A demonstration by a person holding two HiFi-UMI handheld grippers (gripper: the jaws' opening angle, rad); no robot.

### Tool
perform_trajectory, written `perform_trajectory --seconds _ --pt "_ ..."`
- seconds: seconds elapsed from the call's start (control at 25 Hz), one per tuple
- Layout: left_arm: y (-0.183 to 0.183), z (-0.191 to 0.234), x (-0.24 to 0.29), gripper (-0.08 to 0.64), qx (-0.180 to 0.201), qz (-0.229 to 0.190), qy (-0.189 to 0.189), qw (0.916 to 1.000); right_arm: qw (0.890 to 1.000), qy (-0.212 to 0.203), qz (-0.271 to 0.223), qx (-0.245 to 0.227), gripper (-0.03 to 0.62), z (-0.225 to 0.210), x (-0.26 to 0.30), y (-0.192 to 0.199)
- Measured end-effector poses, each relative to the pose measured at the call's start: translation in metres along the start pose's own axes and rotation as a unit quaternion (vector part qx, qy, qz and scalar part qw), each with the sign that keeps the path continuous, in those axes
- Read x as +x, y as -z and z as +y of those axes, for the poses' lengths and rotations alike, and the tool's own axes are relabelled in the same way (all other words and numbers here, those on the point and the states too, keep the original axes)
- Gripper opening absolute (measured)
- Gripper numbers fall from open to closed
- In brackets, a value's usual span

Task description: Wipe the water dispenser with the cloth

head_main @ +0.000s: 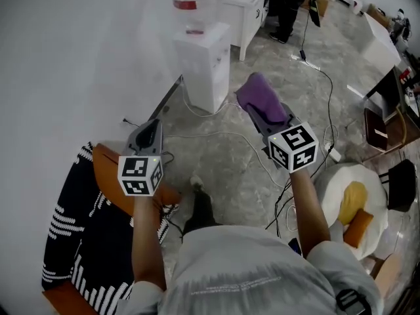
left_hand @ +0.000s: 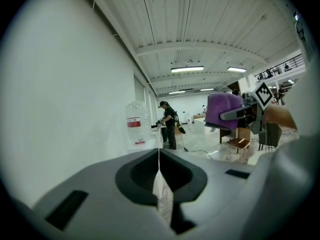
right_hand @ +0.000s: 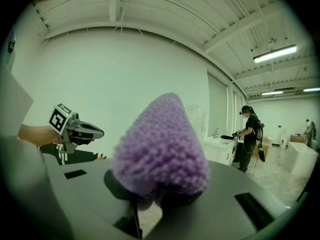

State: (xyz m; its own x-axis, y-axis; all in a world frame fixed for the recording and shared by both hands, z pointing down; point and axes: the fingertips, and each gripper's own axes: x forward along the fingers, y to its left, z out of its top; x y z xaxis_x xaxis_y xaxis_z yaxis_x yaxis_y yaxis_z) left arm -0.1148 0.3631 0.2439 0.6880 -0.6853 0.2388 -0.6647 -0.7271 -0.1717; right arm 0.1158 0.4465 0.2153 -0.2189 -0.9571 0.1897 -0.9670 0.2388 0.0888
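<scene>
Purple and bunched, the cloth (right_hand: 160, 144) bulged from the right gripper (right_hand: 146, 204), whose jaws were clamped on its lower edge, as the wearer of the head camera held two tools out over a grey marbled floor (head_main: 223, 176). In the head view the cloth sat draped over the front of that gripper, covering the jaw tips. The left gripper (head_main: 155, 123), held at about the same height and well apart from the right one, had its jaws pressed together with nothing between them. Its own view showed only a thin seam where they met. Below it, a striped black-and-white garment (head_main: 69, 235) lay over an orange chair (head_main: 108, 169) beside the white wall (head_main: 72, 58). Loose cables (head_main: 226, 134) trailed across the floor between the grippers. Farther ahead stood the water dispenser (head_main: 207, 67), a white box against the wall with a clear bottle (head_main: 190, 2) bearing a red label on top. It was ahead of both grippers and well apart from the cloth, which touched no part of it. Beyond the dispenser, a person in dark clothes (left_hand: 169, 125) stood at a white counter (head_main: 246, 8).
</scene>
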Motion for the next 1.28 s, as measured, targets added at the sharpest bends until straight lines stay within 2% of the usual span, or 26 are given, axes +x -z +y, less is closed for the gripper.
perform_trajectory --seconds 0.12,0.28,0.36,0.48,0.8,0.92,1.08,1.28 --pt "0.002 0.025 0.041 0.018 0.003 -0.004 0.014 0.9999 1.000 0.013 0.010 0.010 0.091 -0.022 0.039 0.006" --pt "-0.013 0.071 0.092 0.018 -0.031 -0.043 0.035 0.9980 0.999 0.022 0.022 0.023 0.089 -0.045 0.091 0.002" --pt "-0.019 0.091 0.116 0.018 -0.026 -0.049 0.043 0.9975 0.999 0.030 0.027 0.031 0.089 -0.059 0.115 -0.004" --pt "-0.017 0.125 0.152 0.018 -0.014 -0.027 0.038 0.9988 0.997 0.044 0.026 0.050 0.089 -0.077 0.157 -0.016" --pt "0.000 0.199 0.213 0.018 -0.044 -0.006 0.039 0.9982 0.996 0.042 0.048 0.055 0.091 -0.080 0.254 -0.021" --pt "0.004 0.211 0.226 0.018 -0.045 -0.003 0.046 0.9979 0.994 0.040 0.075 0.069 0.089 -0.078 0.275 -0.011" --pt "0.010 0.225 0.236 0.018 -0.044 0.000 0.046 0.9980 0.988 0.019 0.127 0.086 0.089 -0.071 0.307 0.008" --pt "0.028 0.242 0.246 0.018 -0.052 0.016 0.039 0.9978 0.989 0.003 0.122 0.080 0.089 -0.064 0.345 0.011"
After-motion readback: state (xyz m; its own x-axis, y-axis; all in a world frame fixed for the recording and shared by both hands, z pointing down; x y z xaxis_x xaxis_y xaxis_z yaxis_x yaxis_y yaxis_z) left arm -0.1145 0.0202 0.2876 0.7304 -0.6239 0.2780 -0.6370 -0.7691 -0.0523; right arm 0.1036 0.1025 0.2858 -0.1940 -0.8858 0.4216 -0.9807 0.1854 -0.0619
